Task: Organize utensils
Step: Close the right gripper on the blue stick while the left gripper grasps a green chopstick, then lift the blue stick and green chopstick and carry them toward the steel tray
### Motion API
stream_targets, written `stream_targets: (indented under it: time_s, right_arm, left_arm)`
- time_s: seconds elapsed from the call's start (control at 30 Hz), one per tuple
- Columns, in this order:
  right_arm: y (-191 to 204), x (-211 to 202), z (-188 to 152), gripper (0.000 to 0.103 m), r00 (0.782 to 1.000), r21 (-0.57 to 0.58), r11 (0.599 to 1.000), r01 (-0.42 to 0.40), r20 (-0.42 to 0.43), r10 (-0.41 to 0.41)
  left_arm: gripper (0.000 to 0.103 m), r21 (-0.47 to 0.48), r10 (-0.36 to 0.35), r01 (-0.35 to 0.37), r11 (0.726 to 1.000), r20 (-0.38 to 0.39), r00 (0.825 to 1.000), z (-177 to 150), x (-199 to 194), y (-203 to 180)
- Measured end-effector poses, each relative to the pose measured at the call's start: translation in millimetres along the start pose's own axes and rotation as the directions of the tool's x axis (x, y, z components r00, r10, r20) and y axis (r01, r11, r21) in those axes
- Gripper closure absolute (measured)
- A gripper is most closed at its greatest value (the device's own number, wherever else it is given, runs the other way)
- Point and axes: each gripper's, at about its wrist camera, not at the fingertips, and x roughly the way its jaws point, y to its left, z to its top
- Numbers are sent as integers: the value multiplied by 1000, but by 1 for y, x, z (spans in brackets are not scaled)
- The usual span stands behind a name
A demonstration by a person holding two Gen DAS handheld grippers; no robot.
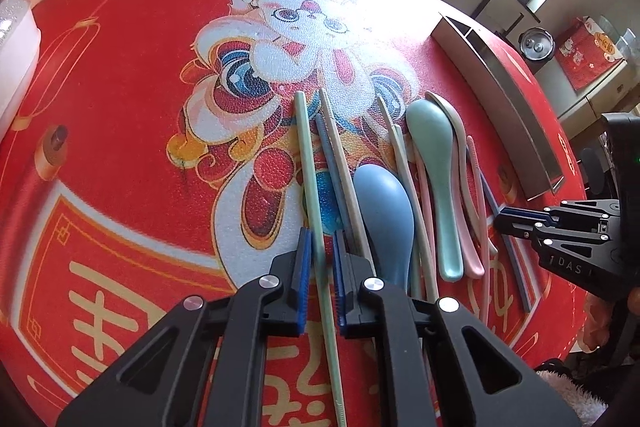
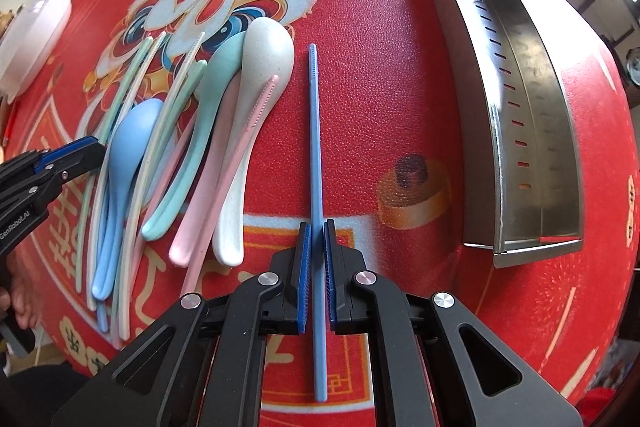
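Chopsticks sorted singly: right gripper clamps blue chopstick, apart from spoon pile, toward steel divided holder; left gripper nearly shut around green chopstick

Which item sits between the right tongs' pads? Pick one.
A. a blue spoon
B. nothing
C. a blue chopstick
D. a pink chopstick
C: the right wrist view shows the right tongs closed on a single blue chopstick lying apart from the utensil pile on the red table mat.
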Motion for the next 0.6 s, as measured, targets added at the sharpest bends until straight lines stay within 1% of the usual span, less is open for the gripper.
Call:
stream_targets:
  time_s: [0.1,0.2,0.23,0.4,0.53,0.6]
  right_arm:
    - [7,-1,-3,95,1000,-25,1000,9,9,-9]
    - [10,-2,-8,95,1000,-71,997,13,24,-12]
    - [11,-2,-9,95,1000,-89,996,11,27,-8]
    - [9,-3,-13,96,999,-119,993,-24,32,28]
    - [5,-3,-16,96,998,-130,991,-44,35,49]
    - [2,-4,-17,96,997,-130,990,-57,35,62]
  left_arm:
    - [93,-21,18,-19,1000,-9,1000,1,0,-2]
    - [93,-7,74,-74,997,4,997,-5,-2,-11]
    - [96,-5,94,-94,996,8,996,-8,-3,-15]
    - [95,-25,158,-157,987,19,987,-17,-5,-23]
    - [95,-52,188,-186,981,35,982,-15,-3,-24]
    - [95,-47,206,-204,978,42,978,-13,-1,-26]
